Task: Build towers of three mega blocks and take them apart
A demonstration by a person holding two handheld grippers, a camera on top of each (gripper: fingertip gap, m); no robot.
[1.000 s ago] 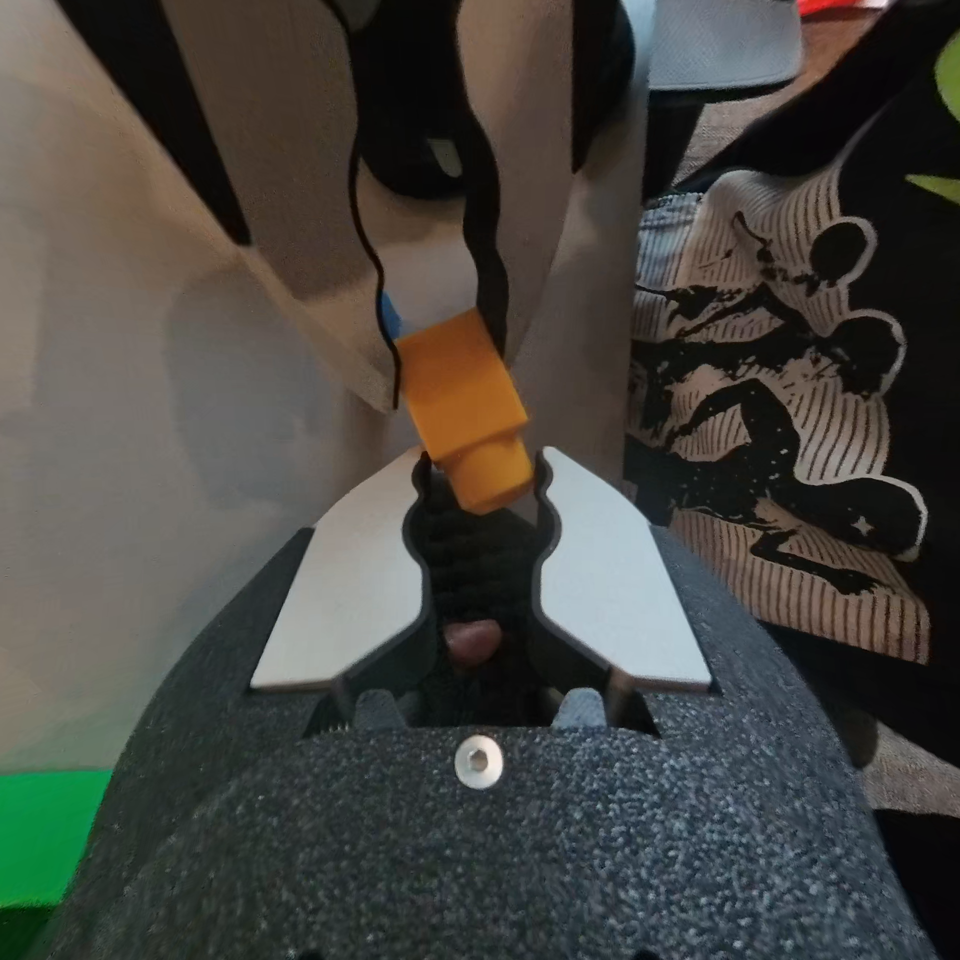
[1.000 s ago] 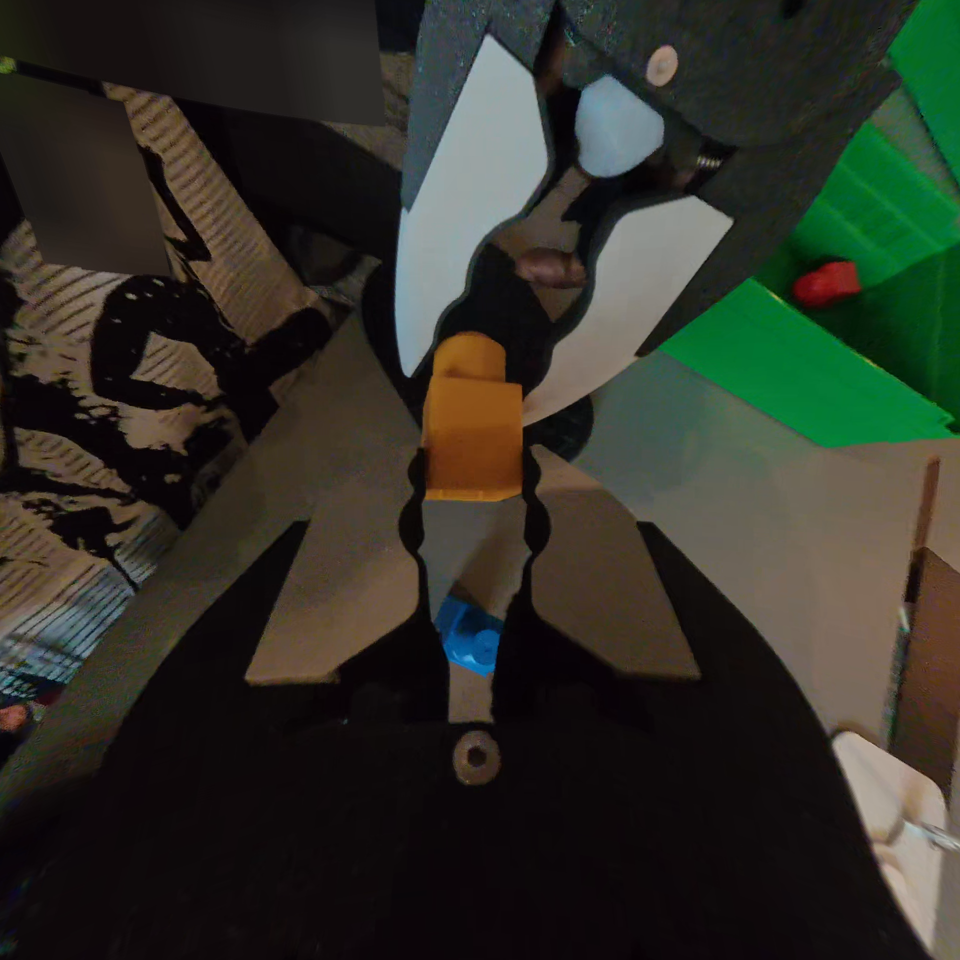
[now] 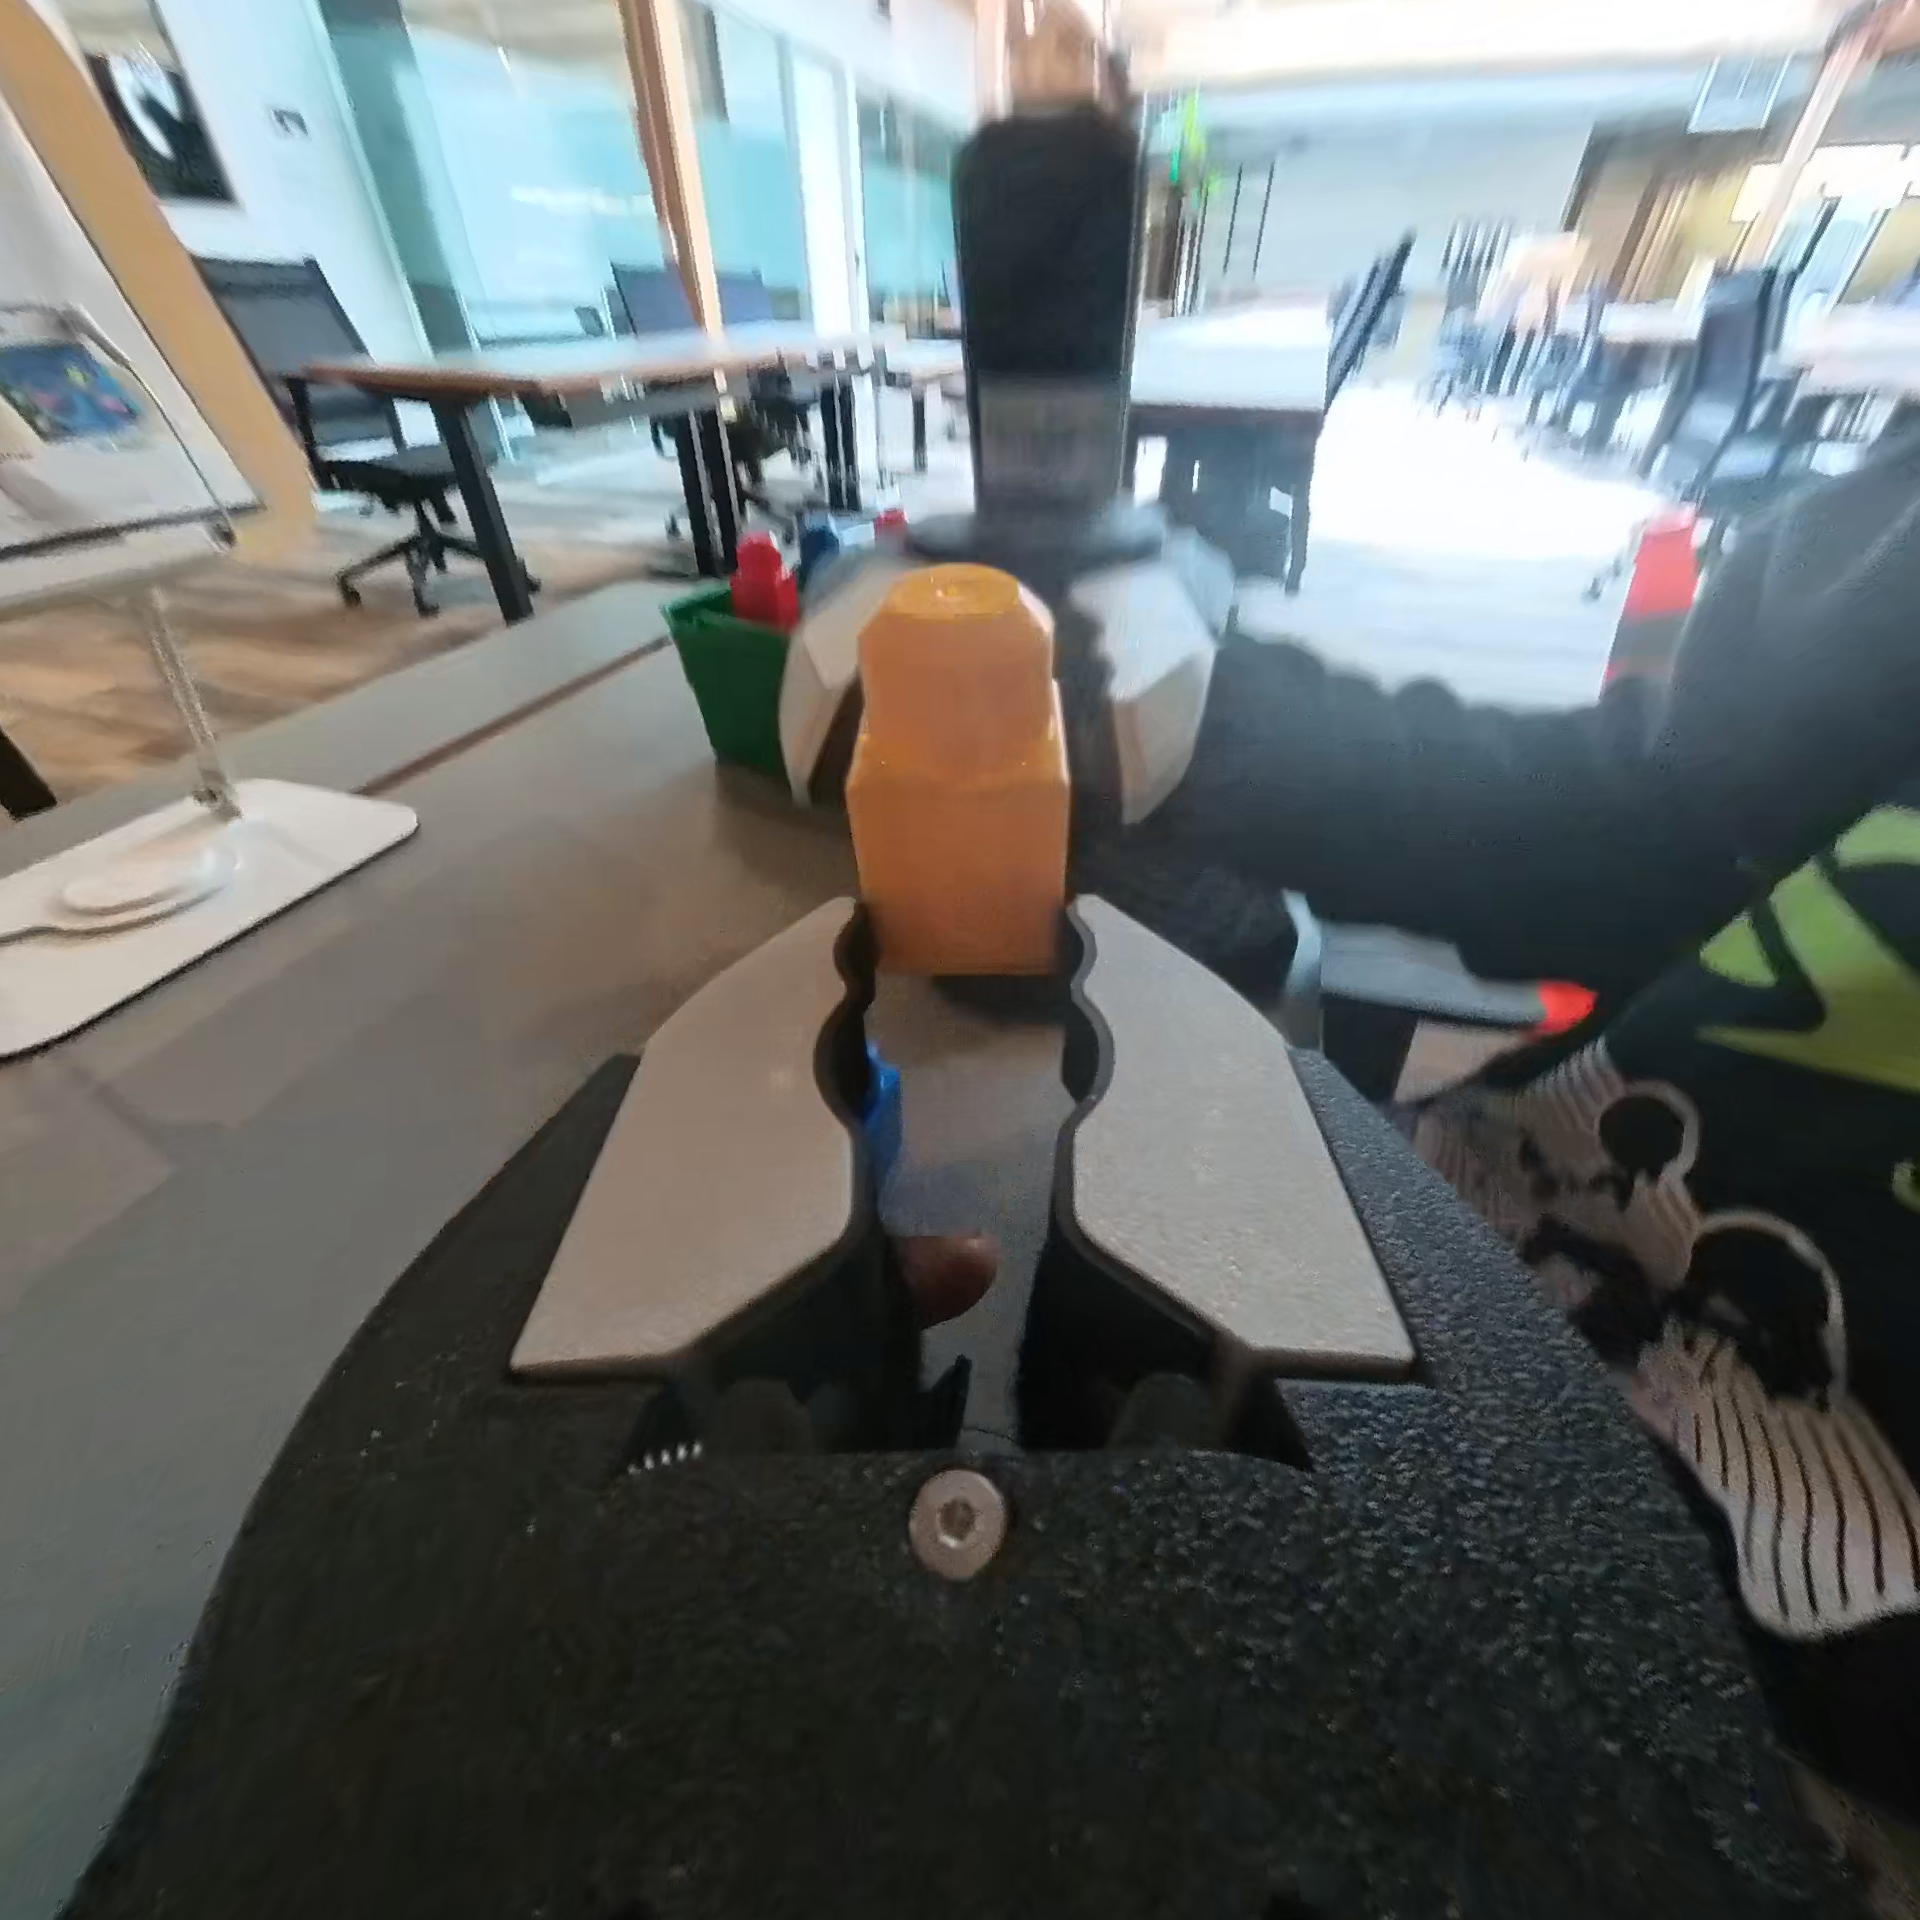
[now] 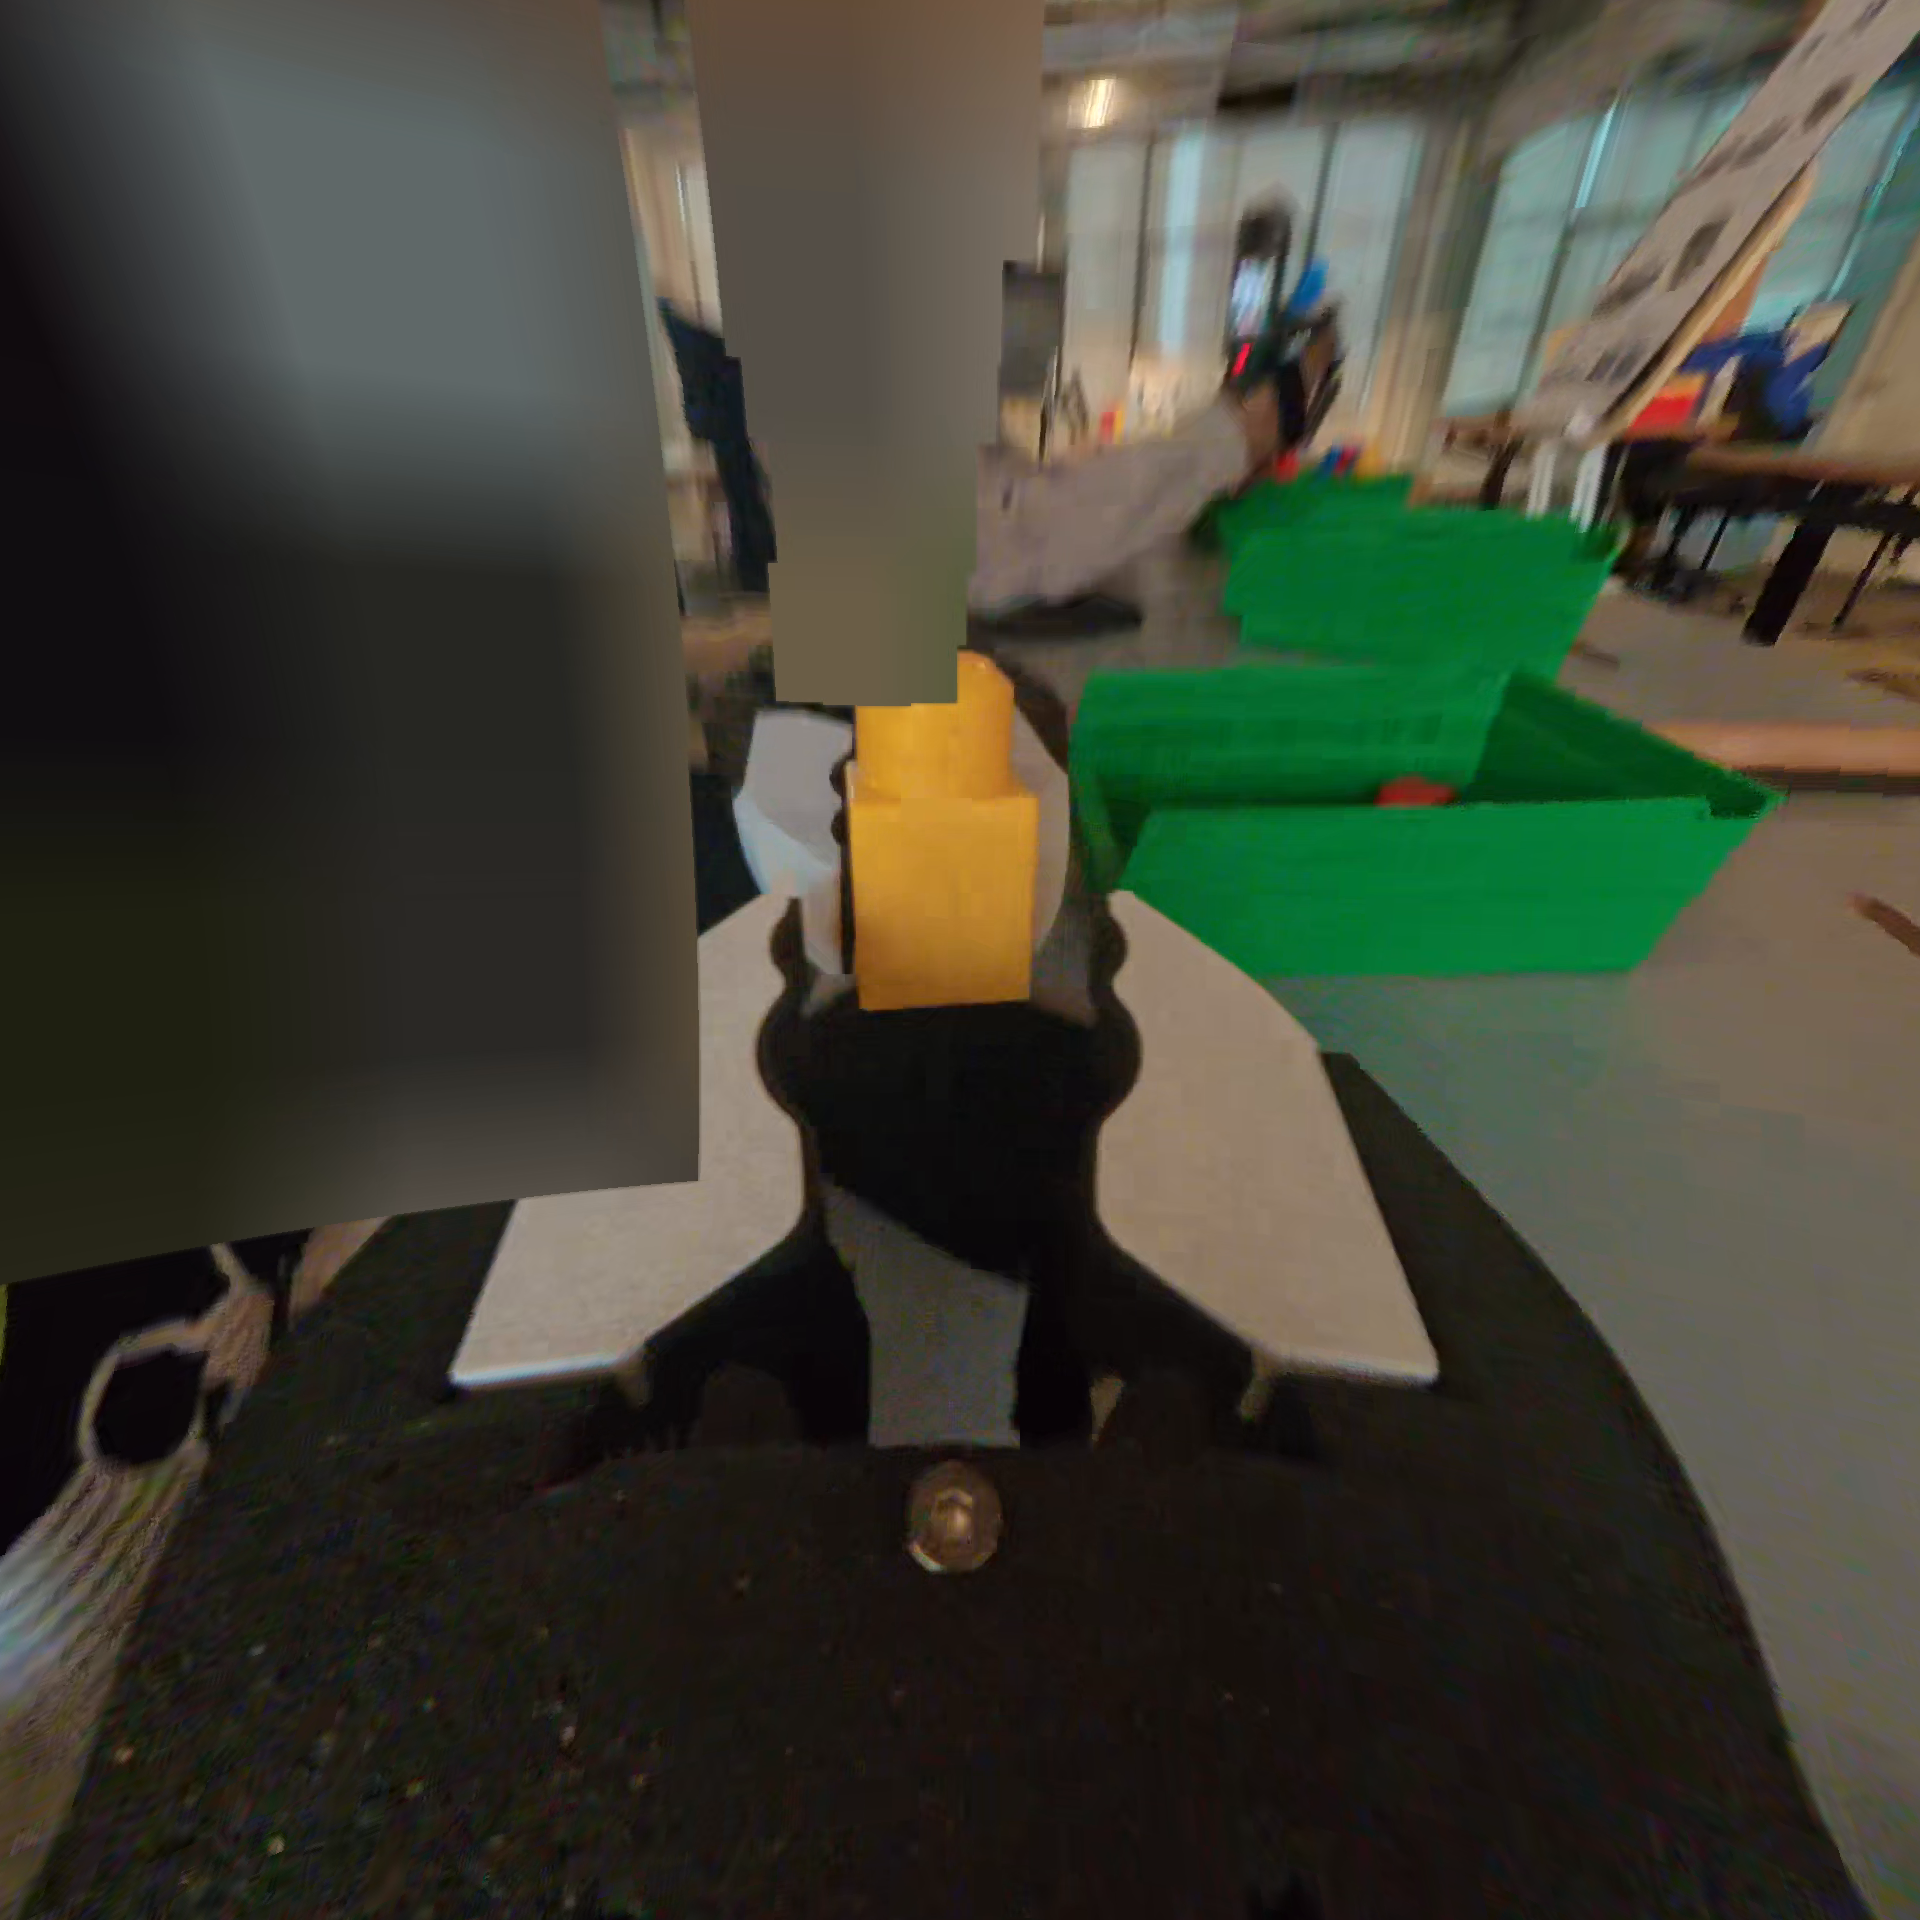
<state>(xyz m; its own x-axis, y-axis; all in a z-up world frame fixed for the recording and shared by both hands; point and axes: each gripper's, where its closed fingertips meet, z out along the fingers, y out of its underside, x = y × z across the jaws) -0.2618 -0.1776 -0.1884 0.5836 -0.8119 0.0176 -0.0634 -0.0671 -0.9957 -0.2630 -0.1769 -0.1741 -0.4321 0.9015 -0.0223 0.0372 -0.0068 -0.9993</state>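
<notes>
1. The left gripper [image 3: 961, 935] had its jaws clenched on the base of the orange block [image 3: 958, 790], upright above the desk [image 3: 436, 997].
2. A blue block [image 3: 881, 1117] peeked beneath.
3. The right gripper [image 4: 940, 951] gripped the same block [image 4: 940, 883] beside the green bin [image 4: 1403, 883].

The right gripper [image 4: 940, 940] pointed level across a grey table [image 4: 1558, 1122], its two pale fingers [image 4: 1236, 1174] closed against the lower sides of an upright orange block [image 4: 940, 894] whose single stud faced up. Just behind the block, the other gripper [image 4: 795, 810] showed as a pale, partly hidden shape. To the right on the table sat an open green bin [image 4: 1403, 894] with something red [image 4: 1415, 794] inside. More green bins [image 4: 1413, 592] stood farther back, blurred.
</notes>
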